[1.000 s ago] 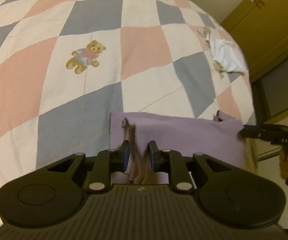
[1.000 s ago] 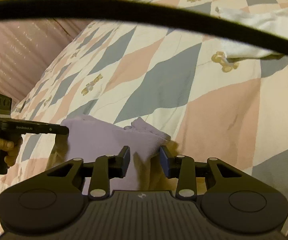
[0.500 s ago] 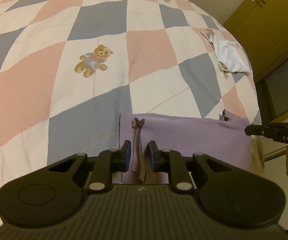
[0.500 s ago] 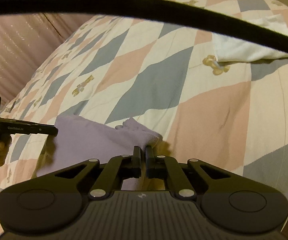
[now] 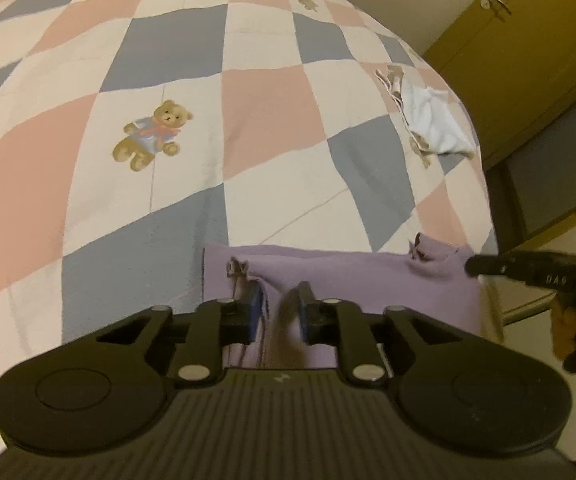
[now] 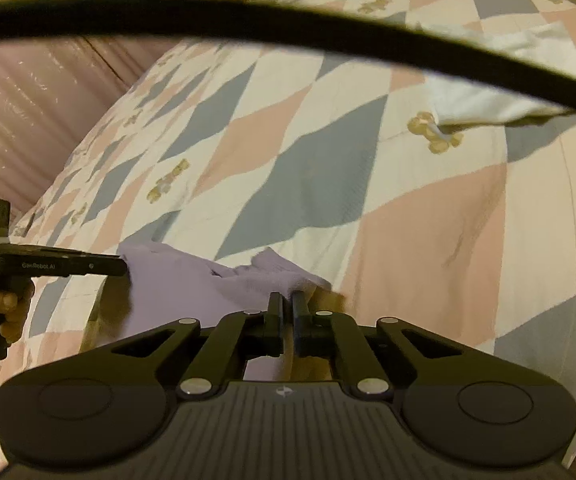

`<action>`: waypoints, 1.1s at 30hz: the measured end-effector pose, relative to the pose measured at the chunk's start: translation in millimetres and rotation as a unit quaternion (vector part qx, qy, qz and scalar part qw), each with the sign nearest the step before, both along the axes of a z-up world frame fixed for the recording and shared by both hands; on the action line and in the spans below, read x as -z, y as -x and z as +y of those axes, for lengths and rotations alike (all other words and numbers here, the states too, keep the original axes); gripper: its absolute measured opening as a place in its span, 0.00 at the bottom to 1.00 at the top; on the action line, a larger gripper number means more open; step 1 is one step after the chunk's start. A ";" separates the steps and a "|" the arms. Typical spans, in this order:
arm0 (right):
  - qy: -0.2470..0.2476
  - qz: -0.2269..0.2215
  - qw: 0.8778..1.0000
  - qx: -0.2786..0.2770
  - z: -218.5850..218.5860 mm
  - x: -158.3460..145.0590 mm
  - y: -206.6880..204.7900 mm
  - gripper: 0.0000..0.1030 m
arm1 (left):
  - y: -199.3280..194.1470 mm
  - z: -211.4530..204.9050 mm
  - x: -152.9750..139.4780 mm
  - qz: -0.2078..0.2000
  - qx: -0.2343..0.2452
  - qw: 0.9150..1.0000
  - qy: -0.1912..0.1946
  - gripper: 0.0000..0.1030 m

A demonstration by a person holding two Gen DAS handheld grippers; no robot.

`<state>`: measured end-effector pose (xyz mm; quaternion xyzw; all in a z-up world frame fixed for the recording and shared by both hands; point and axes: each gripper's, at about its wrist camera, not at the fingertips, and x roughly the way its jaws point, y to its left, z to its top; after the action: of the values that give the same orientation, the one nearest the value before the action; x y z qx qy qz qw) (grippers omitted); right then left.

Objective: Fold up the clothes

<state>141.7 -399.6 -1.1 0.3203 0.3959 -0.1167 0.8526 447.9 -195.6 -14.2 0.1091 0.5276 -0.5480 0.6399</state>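
A lilac garment (image 5: 359, 280) lies at the near edge of the checked quilt (image 5: 168, 80), stretched between both grippers. My left gripper (image 5: 278, 308) straddles the garment's left corner with its jaws a small way apart and cloth bunched between them. My right gripper (image 6: 286, 312) is shut on the garment's (image 6: 192, 280) right corner. The right gripper's tip also shows in the left wrist view (image 5: 527, 270), and the left gripper's tip shows in the right wrist view (image 6: 60, 266), both at the garment's ends.
A white cloth (image 5: 431, 120) lies on the quilt at the far right, also in the right wrist view (image 6: 487, 92). Yellow cupboard doors (image 5: 527, 40) stand beyond the bed. A black cable (image 6: 288, 28) crosses the right wrist view. Pink curtains (image 6: 48, 80) hang behind.
My right gripper closed on the garment's corner. My left gripper's jaws narrowed, then opened a little. Both grippers shifted with the garment along the bed's near edge.
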 end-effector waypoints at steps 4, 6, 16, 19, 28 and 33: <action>-0.018 0.004 1.000 0.012 -4.4 6.1 -0.6 0.13 | -4.6 -5.6 7.0 0.006 -0.008 1.000 -0.008 0.10; -0.016 0.004 1.000 0.014 -4.6 6.5 -0.2 0.05 | -4.0 -6.5 4.5 -0.009 -0.007 1.000 -0.003 0.01; 0.012 -0.013 1.000 0.014 -5.4 7.3 -2.3 0.03 | -8.4 -0.9 16.1 -0.034 -0.020 0.999 0.005 0.01; 0.019 -0.021 1.000 0.007 -3.2 5.8 -3.9 0.03 | -5.4 -3.2 20.3 -0.045 -0.017 0.999 -0.002 0.01; 0.018 0.010 1.000 0.024 -9.1 16.3 7.9 0.12 | -16.9 9.4 21.8 -0.057 -0.071 0.995 -0.036 0.03; 0.014 0.015 0.999 0.042 -1.9 5.5 31.6 0.16 | -6.7 37.1 8.4 -0.050 -0.065 0.996 -0.035 0.11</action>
<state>110.1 -401.5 -6.5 0.3226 0.3933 -0.1627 0.8455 454.6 -158.5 -22.6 0.1244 0.5202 -0.4802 0.6952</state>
